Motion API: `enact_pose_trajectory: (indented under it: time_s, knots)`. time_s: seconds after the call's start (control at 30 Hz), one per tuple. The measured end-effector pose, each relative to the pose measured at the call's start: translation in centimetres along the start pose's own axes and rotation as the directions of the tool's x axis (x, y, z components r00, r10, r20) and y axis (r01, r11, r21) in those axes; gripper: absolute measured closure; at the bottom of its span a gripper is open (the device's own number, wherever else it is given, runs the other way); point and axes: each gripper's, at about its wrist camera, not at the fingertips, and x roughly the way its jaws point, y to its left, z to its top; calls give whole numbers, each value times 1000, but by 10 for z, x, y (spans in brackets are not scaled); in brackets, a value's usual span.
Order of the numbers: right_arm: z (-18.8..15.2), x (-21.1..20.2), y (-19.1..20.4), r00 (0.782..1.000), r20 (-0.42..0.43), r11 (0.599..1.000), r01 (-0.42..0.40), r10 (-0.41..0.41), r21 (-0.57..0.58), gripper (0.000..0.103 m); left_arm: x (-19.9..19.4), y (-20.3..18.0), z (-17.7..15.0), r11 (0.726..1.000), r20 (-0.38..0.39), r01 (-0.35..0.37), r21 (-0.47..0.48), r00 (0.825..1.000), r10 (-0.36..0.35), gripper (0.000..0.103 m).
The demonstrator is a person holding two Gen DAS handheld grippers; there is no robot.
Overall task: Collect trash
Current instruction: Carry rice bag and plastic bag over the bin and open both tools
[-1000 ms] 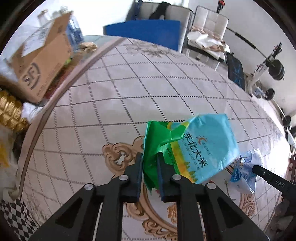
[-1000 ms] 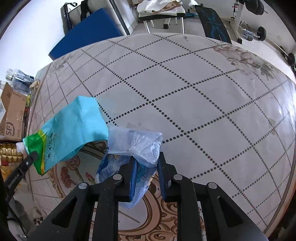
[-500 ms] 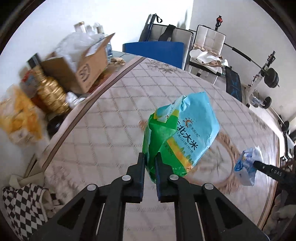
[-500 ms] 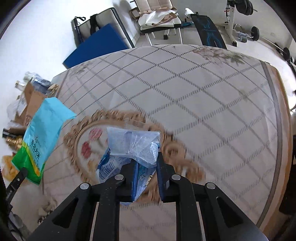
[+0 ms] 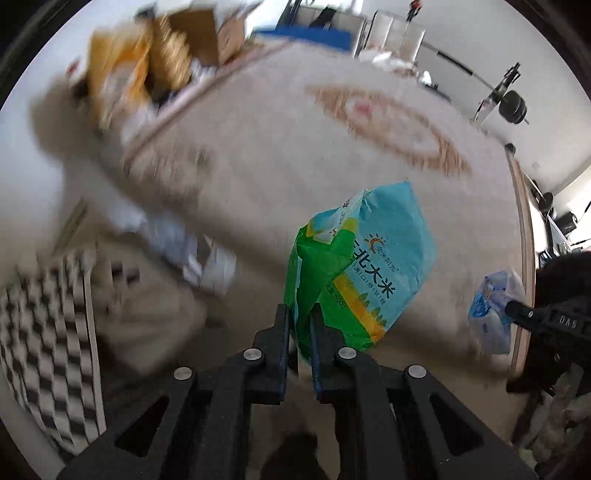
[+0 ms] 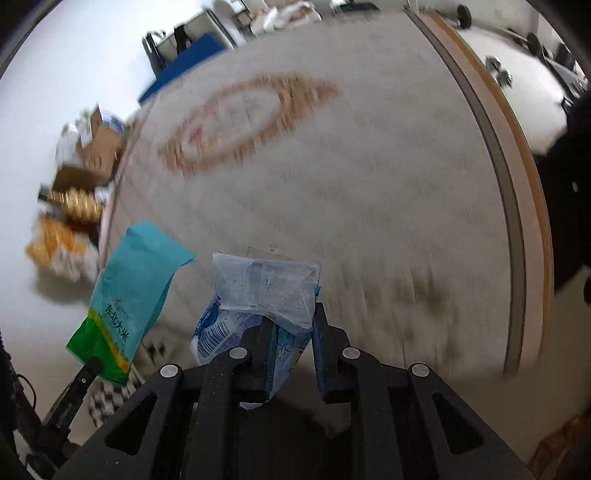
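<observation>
My left gripper (image 5: 298, 314) is shut on the green corner of an empty blue and green rice bag (image 5: 365, 266), which hangs in the air above the table. The bag also shows in the right wrist view (image 6: 129, 291), at the lower left. My right gripper (image 6: 290, 321) is shut on a crumpled clear and blue plastic wrapper (image 6: 262, 288), also held in the air. That wrapper shows at the right edge of the left wrist view (image 5: 493, 310), pinched by the other gripper's fingertips (image 5: 517, 312).
Both views are motion-blurred. A patterned tablecloth with a brown oval ornament (image 6: 251, 114) covers the round table (image 6: 513, 206). Cardboard boxes (image 5: 218, 33), a gold object (image 6: 75, 206) and yellow packets lie beyond the table's left edge. A checkered fabric (image 5: 44, 325) is at lower left.
Both grippers have pulled back and risen, carrying the rice bag and the wrapper away from the table's middle toward its near edge. Both grips are unchanged.
</observation>
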Motion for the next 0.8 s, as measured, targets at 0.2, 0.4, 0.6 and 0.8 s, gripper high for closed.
enact_pose_trajectory:
  time_s: [0.2, 0.4, 0.6, 0.8]
  knots:
    - [-120, 41, -31, 978, -203, 998, 34, -44, -48, 85, 30, 25, -97, 998, -170, -6, -68, 985, -5, 96]
    - [-175, 126, -68, 943, -304, 989, 104, -133, -107, 85, 121, 34, -142, 989, -300, -40, -142, 954, -4, 96]
    - [-158, 253, -116, 946, -258, 980, 182, -197, -82, 85, 276, 36, -145, 975, -346, -40, -218, 938, -39, 95]
    - [-132, 375, -152, 952, -242, 982, 181, -189, -55, 85, 423, 31, -135, 970, -391, -7, -243, 916, -92, 95]
